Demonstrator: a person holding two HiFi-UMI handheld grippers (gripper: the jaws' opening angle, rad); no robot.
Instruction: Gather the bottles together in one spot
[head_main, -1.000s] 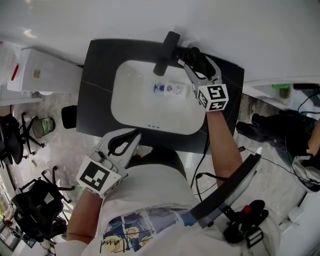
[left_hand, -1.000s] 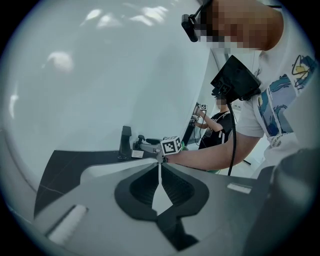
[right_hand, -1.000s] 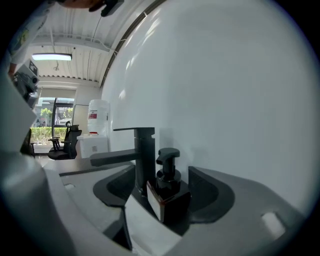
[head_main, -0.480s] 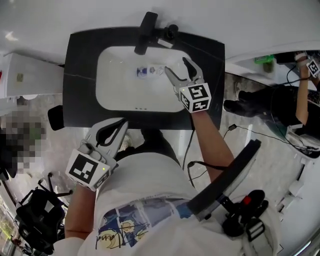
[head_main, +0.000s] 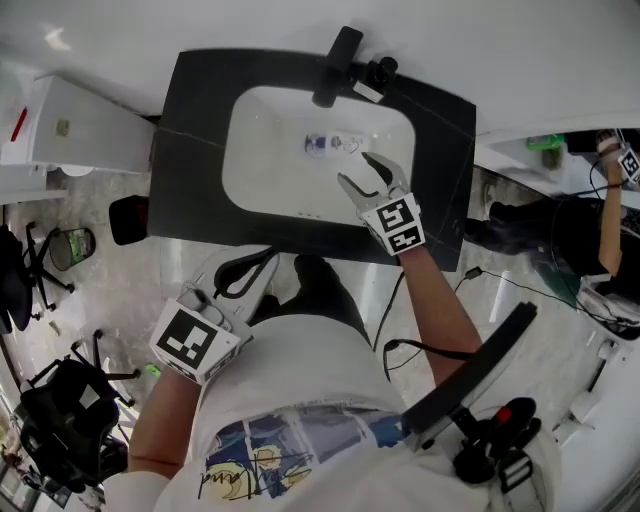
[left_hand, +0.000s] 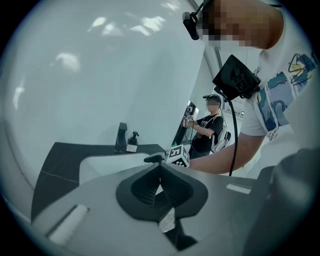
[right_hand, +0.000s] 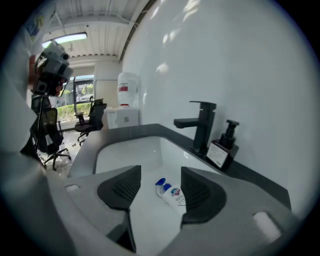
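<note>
A small white bottle with a blue cap (head_main: 335, 145) (right_hand: 172, 194) lies on its side in the white sink basin (head_main: 270, 150). A black pump bottle (head_main: 380, 72) (right_hand: 225, 142) stands on the counter by the black tap (head_main: 335, 65). My right gripper (head_main: 356, 170) (right_hand: 160, 170) hovers over the basin's near right part and points at the lying bottle. Its jaws are open and have just been closing. The bottle lies just beyond the tips, not between the pads. My left gripper (head_main: 265, 265) (left_hand: 160, 167) hangs in front of the counter, shut on nothing.
The basin is set in a black countertop (head_main: 190, 150) against a white wall. A white cabinet (head_main: 80, 130) stands to the left, with office chairs (head_main: 30, 260) on the floor. Another person (left_hand: 205, 130) stands at the right with a gripper.
My right gripper has drawn back from the tap and pump bottle toward the basin's near side and dropped a little. The left gripper has shifted slightly in front of the counter.
</note>
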